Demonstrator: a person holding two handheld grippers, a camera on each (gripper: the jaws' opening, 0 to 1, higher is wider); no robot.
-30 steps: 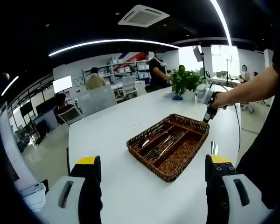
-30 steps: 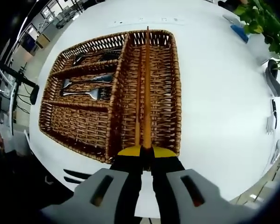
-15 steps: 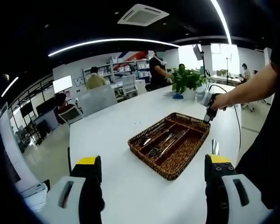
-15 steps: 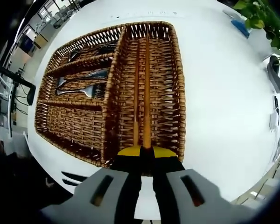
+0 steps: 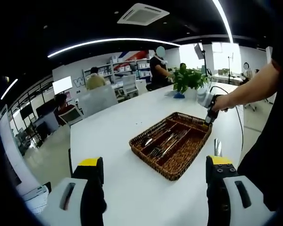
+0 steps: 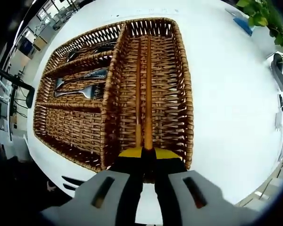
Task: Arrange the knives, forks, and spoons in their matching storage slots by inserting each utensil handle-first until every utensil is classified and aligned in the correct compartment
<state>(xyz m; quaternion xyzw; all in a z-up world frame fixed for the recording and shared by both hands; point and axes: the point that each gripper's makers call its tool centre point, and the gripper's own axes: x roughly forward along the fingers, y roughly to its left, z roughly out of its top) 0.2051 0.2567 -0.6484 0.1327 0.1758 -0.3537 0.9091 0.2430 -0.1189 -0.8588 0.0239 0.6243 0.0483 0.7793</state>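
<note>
Basket (image 6: 146,89) on the white desk (image 6: 226,108) looms larger in the right gripper view than a second ago, so the right gripper (image 6: 146,153), fingers pinched on a pair of chopsticks (image 6: 144,84), has sunk toward the long slot; release looks near. Forks (image 6: 80,89) lie in a side slot. The left gripper (image 5: 151,169) hangs wide and empty (well back from the basket).
</note>
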